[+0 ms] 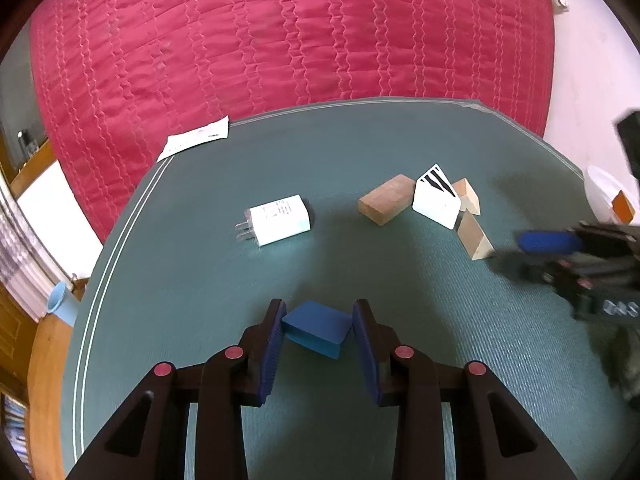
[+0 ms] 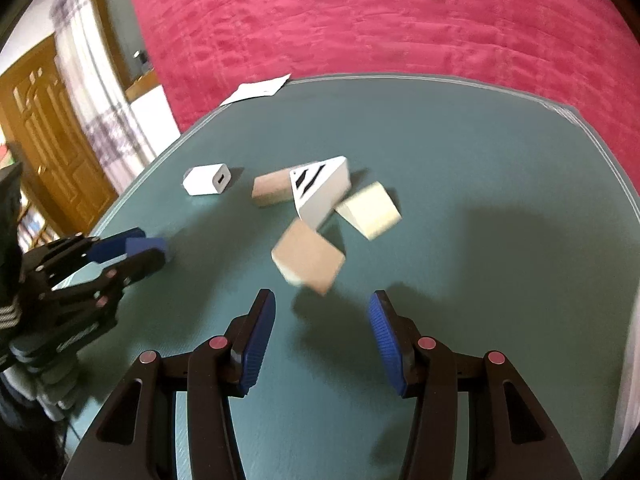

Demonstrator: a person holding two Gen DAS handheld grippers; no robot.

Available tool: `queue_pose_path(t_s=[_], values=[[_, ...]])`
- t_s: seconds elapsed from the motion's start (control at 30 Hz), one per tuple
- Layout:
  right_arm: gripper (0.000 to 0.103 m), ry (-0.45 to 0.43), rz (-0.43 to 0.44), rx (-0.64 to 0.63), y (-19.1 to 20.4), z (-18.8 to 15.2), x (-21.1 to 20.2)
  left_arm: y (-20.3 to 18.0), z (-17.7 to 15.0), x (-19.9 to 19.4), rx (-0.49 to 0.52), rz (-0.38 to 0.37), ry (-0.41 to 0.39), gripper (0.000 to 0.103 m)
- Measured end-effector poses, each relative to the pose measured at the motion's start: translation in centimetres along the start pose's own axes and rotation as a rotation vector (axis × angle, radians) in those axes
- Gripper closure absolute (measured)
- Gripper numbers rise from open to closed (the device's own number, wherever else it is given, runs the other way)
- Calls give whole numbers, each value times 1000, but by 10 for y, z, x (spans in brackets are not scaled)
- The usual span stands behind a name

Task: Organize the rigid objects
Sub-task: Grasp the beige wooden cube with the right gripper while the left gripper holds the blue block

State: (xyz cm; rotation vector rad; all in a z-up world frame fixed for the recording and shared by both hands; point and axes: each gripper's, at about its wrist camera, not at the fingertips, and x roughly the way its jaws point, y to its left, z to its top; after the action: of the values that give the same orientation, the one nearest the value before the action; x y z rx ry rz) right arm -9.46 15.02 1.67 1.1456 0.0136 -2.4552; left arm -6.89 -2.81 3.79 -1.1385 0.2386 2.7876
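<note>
My left gripper point(image 1: 320, 305) is shut on a small blue block point(image 1: 316, 330), one pad pressing on each side, low over the green mat point(image 1: 360, 140). From the right wrist view the left gripper point(image 2: 154, 246) appears at the left with the blue block point(image 2: 146, 245) between its tips. My right gripper point(image 2: 322, 296) is open and holds nothing. Just ahead of it lies a tan wooden block point(image 2: 308, 256). Beyond are a white box with black stripes point(image 2: 320, 192), a pale wedge point(image 2: 370, 210), another wooden block point(image 2: 272, 190) and a white charger point(image 2: 208, 179).
A sheet of paper point(image 1: 196, 138) lies at the mat's far left corner. A red quilt point(image 1: 280, 40) spreads behind the mat. A white bowl point(image 1: 604, 196) sits off the mat's right edge, and a blue cup point(image 1: 60, 302) stands at the left. A wooden door point(image 2: 52, 140) is at the far left.
</note>
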Motion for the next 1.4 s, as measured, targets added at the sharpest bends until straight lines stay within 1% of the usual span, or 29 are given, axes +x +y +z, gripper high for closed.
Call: queue_pose_path(t_s=[0.1, 0.2, 0.27, 0.37, 0.43, 0.57, 0.63, 0.67, 0.73, 0.77, 0.8, 0.83, 0.9, 1.17, 1.33, 1.37, 1.4], values=[[52, 16, 14, -70, 6, 12, 14, 0, -2, 1, -5, -2, 7, 66], [52, 22, 8, -138, 14, 20, 24, -1, -2, 4, -4, -5, 17, 66], [52, 22, -7, -167, 16, 26, 30, -1, -2, 3, -3, -5, 13, 66], [52, 26, -3, -172, 15, 33, 35, 0, -3, 3, -2, -5, 12, 66], [52, 33, 4, -181, 15, 33, 36, 2, -4, 4, -6, -4, 16, 66], [53, 47, 40, -245, 22, 24, 31, 4, -4, 6, -19, -2, 24, 66], [55, 50, 47, -272, 29, 18, 28, 4, -4, 6, -22, -1, 27, 66], [56, 51, 51, -284, 32, 14, 26, 4, -4, 6, -24, 2, 27, 65], [57, 51, 61, -291, 34, 9, 22, 5, -5, 6, -32, 6, 32, 56], [57, 51, 66, -291, 35, 7, 21, 6, -6, 6, -37, 8, 33, 49], [57, 49, 66, -292, 35, 5, 19, 7, -6, 5, -43, 9, 31, 46], [57, 46, 62, -294, 36, 3, 18, 8, -7, 4, -50, 10, 26, 44], [57, 40, 43, -300, 38, 2, 19, 10, -8, 3, -55, 10, 26, 43], [58, 25, -51, -251, 42, 10, 26, 8, -9, 1, -47, 0, 28, 43], [72, 17, -88, -246, 45, 7, 23, 3, -9, 4, -23, -4, 54, 43], [72, 15, -94, -241, 45, 6, 22, 3, -9, 5, -20, -5, 58, 45], [72, 14, -98, -237, 45, 5, 21, 2, -9, 4, -18, -7, 58, 51]])
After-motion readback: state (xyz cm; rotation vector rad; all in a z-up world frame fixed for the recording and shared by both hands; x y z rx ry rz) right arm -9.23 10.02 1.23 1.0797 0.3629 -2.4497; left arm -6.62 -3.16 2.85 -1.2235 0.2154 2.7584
